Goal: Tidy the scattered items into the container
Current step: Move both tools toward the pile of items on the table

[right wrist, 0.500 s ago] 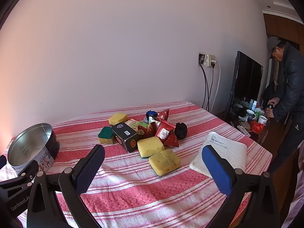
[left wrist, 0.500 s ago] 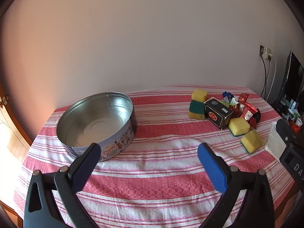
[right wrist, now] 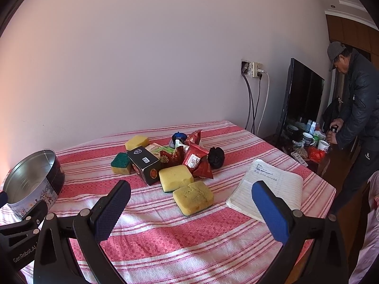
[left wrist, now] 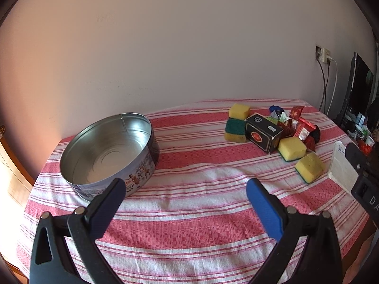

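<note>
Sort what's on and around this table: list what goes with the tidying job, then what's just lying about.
Job:
- round tin, empty
- four sponges, nearest one
- black box
- red snack packets
- small black lump

Lying about:
- open notebook, possibly
- mugs on the side stand
- dark screen
- wall socket

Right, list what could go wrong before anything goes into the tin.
1. The nearest yellow sponge lies beside the open lined notebook; a wide-open right hand-held gripper could catch its pages.
2. The black rectangular box leans against red foil snack packets; pulling it may scatter them.
3. The round metal tin sits near the striped tablecloth's left edge; a bump could shove it off.
</note>
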The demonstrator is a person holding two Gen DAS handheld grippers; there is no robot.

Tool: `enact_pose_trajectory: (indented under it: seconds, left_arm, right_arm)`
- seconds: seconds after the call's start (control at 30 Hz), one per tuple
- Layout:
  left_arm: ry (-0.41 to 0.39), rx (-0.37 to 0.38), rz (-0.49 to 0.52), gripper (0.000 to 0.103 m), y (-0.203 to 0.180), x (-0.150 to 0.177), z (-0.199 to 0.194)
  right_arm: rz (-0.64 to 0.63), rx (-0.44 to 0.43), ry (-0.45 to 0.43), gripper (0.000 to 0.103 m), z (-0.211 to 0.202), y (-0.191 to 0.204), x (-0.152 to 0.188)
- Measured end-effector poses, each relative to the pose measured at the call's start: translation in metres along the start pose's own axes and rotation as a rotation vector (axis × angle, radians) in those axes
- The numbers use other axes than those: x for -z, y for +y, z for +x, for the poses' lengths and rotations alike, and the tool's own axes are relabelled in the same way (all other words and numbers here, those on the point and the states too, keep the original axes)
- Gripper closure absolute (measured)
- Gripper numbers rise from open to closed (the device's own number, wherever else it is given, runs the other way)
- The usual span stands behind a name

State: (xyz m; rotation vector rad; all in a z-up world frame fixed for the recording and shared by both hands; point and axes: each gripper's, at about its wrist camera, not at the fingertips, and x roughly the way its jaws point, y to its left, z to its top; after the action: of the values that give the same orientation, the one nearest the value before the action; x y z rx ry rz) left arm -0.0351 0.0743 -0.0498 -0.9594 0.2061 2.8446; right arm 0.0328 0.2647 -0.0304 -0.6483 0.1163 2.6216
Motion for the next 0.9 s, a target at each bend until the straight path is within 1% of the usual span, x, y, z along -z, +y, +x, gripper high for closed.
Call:
enact_pose_trajectory:
  seconds: [0.17, 0.33, 0.47, 0.67, 0.9]
  left_arm:
    - [0.010, 0.020, 0.023, 0.000, -0.006, 0.001, 0.005]
    - [0.017, 0.057, 0.035, 0.000, -0.010, 0.004, 0.010]
    - [0.036, 0.079, 0.055, 0.000, -0.017, 0.006, 0.016]
    - [0.040, 0.072, 0.083, 0.000, -0.028, 0.003, 0.020]
    - [0.057, 0.072, 0.082, 0.000, -0.031, 0.003, 0.026]
  right_arm:
    - [0.009, -0.002, 0.012, 0.000, 0.006, -0.006, 0.001]
    - [-0.016, -0.011, 0.005, 0.000, 0.008, -0.009, 0.005]
    - [-0.010, -0.020, 0.016, 0.000, 0.013, -0.016, 0.008]
    - [-0.008, -0.014, 0.024, 0.000, 0.017, -0.018, 0.008]
    - [-0.014, -0.012, 0.041, 0.000, 0.022, -0.020, 0.010]
